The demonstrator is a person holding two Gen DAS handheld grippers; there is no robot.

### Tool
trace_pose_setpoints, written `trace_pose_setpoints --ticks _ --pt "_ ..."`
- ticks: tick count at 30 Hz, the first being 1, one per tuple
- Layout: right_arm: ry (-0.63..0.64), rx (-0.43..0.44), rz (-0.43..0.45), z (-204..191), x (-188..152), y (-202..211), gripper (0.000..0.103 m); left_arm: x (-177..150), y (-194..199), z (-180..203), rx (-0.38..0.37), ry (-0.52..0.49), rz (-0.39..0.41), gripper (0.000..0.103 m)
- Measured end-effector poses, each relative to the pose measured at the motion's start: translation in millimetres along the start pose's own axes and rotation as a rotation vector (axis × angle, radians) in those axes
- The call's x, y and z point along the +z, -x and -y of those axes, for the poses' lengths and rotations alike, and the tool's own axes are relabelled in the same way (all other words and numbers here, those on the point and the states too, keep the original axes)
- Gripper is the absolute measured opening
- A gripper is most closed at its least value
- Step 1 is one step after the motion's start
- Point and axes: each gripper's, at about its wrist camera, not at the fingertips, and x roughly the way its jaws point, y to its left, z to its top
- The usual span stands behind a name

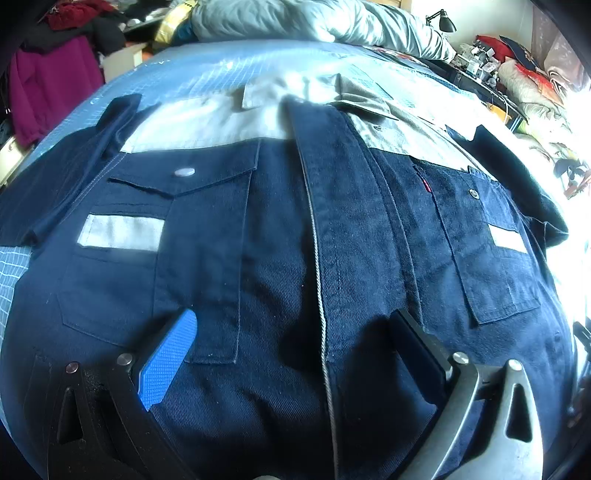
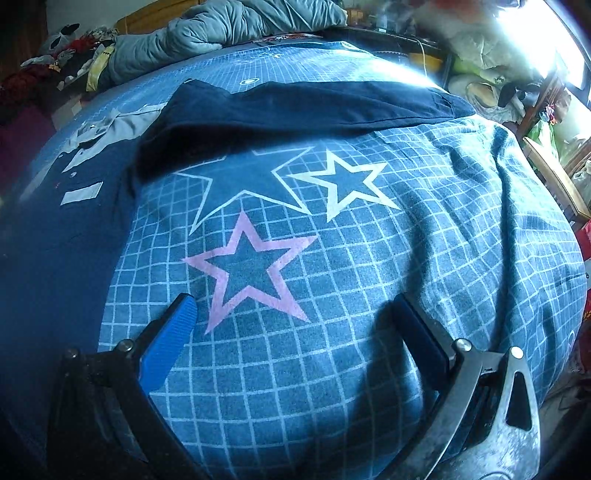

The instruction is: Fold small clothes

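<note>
- left gripper (image 1: 291, 332): jaws spread wide apart, holding nothing, poised over the lower front of the shirt; blue-padded finger (image 1: 166, 360) above the left chest pocket (image 1: 155, 266), dark finger above the placket side.
- shirt (image 1: 280, 236): navy short-sleeved work shirt with a pale grey yoke and collar (image 1: 280, 92), lying front-up and spread flat on the bed; two flapped chest pockets, each with a grey stripe; a small red tab (image 1: 426, 186) near the right pocket (image 1: 495, 251).
- right gripper (image 2: 293, 317): jaws likewise wide apart and empty, over bare bedsheet beside the shirt.
- bedsheet (image 2: 424, 258): blue with a white grid and printed stars, one pink star (image 2: 251, 266) just ahead of the fingers.
- shirt sleeve (image 2: 303, 103): in the right wrist view, stretched out across the sheet beyond the stars.
- grey quilt (image 2: 229, 26): bunched at the far end of the bed.
</note>
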Motion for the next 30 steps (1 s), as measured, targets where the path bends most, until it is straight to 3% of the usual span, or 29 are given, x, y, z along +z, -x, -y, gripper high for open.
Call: trace_pose_setpoints --ticks 3,6,10,14,17,20,23,30 --pt "-0.004 0.038 -0.013 -18.0 16.4 -7.2 0.103 0.5 -0.9 -0.6 -0.002 0.000 0.001 0.103" --pt "-0.077 0.132 0.027 -4.4 27.9 -2.3 0.103 0.6 -1.4 -0.8 -0.002 -0.001 0.005 0.103" --pt "-0.243 0.256 0.096 56.2 76.8 -0.1 0.103 0.0 -1.8 -0.2 -0.002 -0.001 0.011 0.103" --pt "-0.442 0.356 0.114 129.4 136.1 -33.5 0.103 0.4 -1.6 -0.5 -0.003 0.000 0.014 0.103" --pt "-0.548 0.363 0.123 172.8 170.5 -60.1 0.102 0.4 -1.7 -0.5 -0.003 0.000 0.016 0.103" --pt "-0.611 0.361 0.118 201.2 192.5 -81.6 0.094 0.3 -1.9 -0.7 -0.004 0.001 0.019 0.103" --pt "-0.642 0.367 0.096 208.4 205.5 -100.3 0.082 0.1 -2.0 -0.6 -0.004 0.001 0.019 0.103" --pt "-0.630 0.337 0.028 195.0 196.4 -134.8 0.082 1.2 -2.8 -0.8 -0.003 0.001 0.018 0.103"
